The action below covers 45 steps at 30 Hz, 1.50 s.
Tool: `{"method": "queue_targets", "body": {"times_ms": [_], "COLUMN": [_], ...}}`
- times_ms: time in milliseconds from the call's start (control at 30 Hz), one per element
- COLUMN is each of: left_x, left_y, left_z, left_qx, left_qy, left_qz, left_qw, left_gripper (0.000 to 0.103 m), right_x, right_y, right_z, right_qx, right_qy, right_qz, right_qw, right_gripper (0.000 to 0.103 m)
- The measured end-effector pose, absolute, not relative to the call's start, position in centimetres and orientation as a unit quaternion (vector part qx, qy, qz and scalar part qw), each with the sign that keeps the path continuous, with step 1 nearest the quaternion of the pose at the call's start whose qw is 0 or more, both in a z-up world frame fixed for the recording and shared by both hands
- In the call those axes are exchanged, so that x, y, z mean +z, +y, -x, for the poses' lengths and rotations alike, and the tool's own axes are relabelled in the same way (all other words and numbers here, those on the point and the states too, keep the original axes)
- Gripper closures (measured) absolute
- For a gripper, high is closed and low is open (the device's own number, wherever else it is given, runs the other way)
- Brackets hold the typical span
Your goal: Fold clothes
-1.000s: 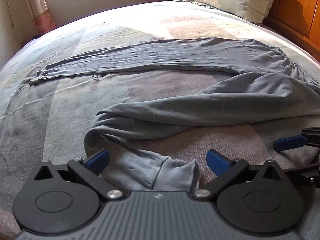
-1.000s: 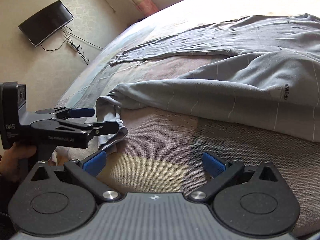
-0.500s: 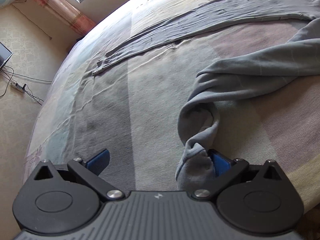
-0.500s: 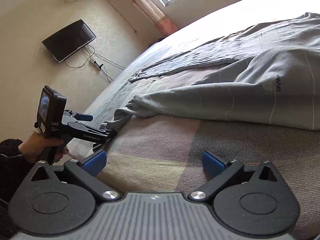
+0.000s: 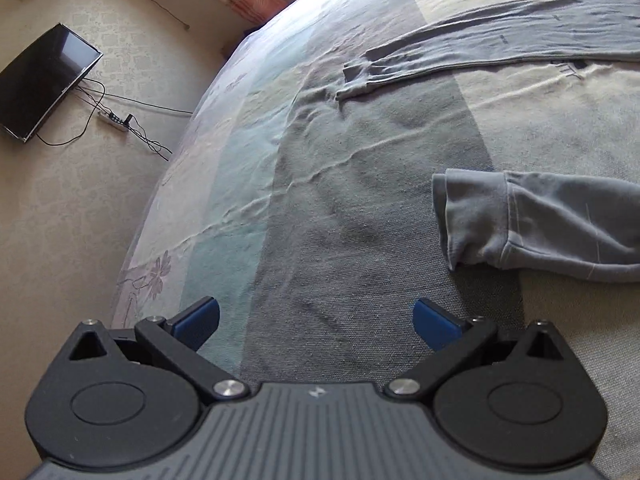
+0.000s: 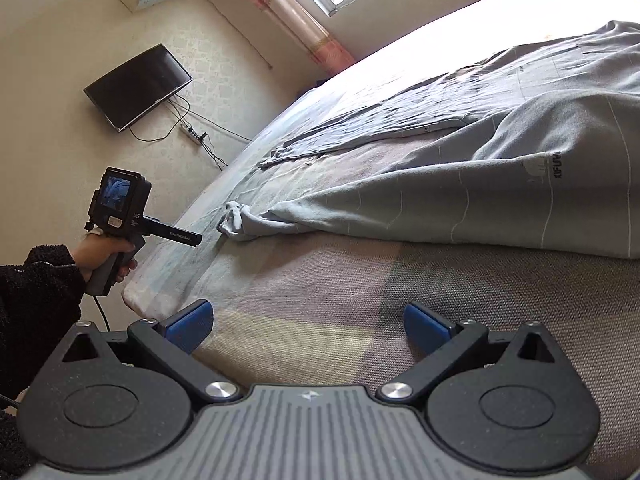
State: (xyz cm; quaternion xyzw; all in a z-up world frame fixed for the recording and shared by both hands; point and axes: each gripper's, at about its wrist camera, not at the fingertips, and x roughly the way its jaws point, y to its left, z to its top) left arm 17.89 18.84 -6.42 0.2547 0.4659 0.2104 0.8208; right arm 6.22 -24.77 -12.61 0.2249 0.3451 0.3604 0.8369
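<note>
Grey trousers spread on the bed, both tools empty

The trousers [image 6: 500,196] lie on the bed [image 5: 360,240], far leg flat, near leg rumpled, its cuff [image 5: 476,220] bunched. The left gripper [image 5: 316,316] has its jaws wide apart, the cuff ahead and to their right, clear of them. The right gripper [image 6: 308,320] is likewise spread over bare cover, the garment well beyond. Judging by the creases, any fold goes better if that leg is drawn taut by the hem, pinching both layers.
</note>
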Motion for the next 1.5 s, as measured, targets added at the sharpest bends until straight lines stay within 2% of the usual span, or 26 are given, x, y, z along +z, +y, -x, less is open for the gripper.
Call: {"method": "queue_targets", "body": {"times_ms": [233, 533, 733, 900, 1133, 1300, 1400, 1500], "left_x": [-4.3, -8.2, -8.2, -7.5, -5.9, -6.0, -6.6, -7.2], "left_y": [15.0, 11.2, 14.8, 17.2, 13.8, 11.8, 11.6, 12.0], "left_z": [-18.5, -24.4, -18.6, -15.2, -13.2, -12.2, -11.5, -10.7], "left_qx": [0.095, 0.061, 0.052, 0.050, 0.005, -0.019, -0.022, -0.010], "left_qy": [0.441, 0.486, 0.502, 0.517, 0.475, 0.461, 0.465, 0.465], "left_qz": [-0.202, -0.216, -0.183, -0.117, -0.133, -0.132, -0.120, -0.112], "left_qw": [0.869, 0.845, 0.844, 0.846, 0.870, 0.877, 0.877, 0.878], "left_gripper": [0.001, 0.001, 0.000, 0.000, 0.001, 0.001, 0.001, 0.000], "right_x": [-12.6, -12.6, -12.6, -12.6, -12.1, -10.1, -7.8, -5.8], "right_y": [-24.5, -24.6, -24.6, -24.5, -23.1, -21.3, -20.3, -17.5], "right_z": [-6.3, -6.2, -6.3, -6.1, -5.4, -6.3, -7.1, -8.5], "right_qx": [0.360, 0.360, 0.361, 0.360, 0.345, 0.327, 0.343, 0.338], "right_qy": [0.340, 0.340, 0.339, 0.337, 0.337, 0.385, 0.355, 0.319], "right_qz": [-0.221, -0.223, -0.222, -0.216, -0.167, -0.131, -0.119, -0.042], "right_qw": [0.840, 0.840, 0.840, 0.843, 0.860, 0.853, 0.862, 0.884], "right_gripper": [0.000, 0.000, 0.000, 0.000, 0.000, 0.000, 0.000, 0.000]}}
